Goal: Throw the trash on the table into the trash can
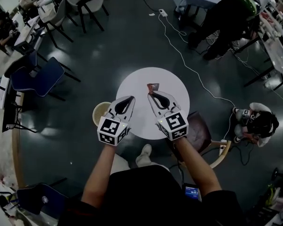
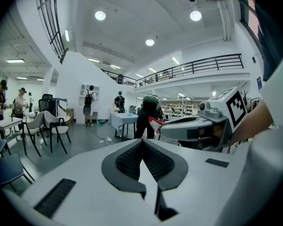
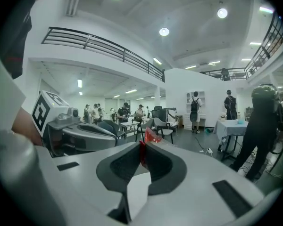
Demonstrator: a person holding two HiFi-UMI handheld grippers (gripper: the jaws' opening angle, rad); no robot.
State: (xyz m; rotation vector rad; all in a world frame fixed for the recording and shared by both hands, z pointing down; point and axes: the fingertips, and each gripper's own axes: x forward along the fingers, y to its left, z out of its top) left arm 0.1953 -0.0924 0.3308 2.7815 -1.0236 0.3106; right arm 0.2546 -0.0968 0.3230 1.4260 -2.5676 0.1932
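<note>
right tongs [image 1: 151, 94]: clamped tight on a red wrapper [image 1: 153, 86]. the ribbed dark pads pinch its near edge, and crinkled, shiny foil pokes out past the tips.
left tongs [image 1: 130, 98]: pads pressed together at the tips, nothing between them, riding just beside the right pair.
wrapper: up off the table [image 1: 172, 81] and hanging over its middle, held only by the right tongs.
table: round, with a smooth white top, standing on a dark glossy floor [image 1: 108, 51].
trash can [image 1: 98, 112]: round with a pale rim, on the floor right at the table's left edge. the left tongs cover part of it, and what's inside is too small to tell.
in the way: a chair [image 1: 201, 132] with a brown seat and a curved wooden back sits tight against the table's right side.
around: blue chairs [image 1: 35, 76] stand well off to the left. a white cable [image 1: 188, 66] snakes across the floor behind the table. a person [image 1: 254, 121] crouches on the floor at the right.
</note>
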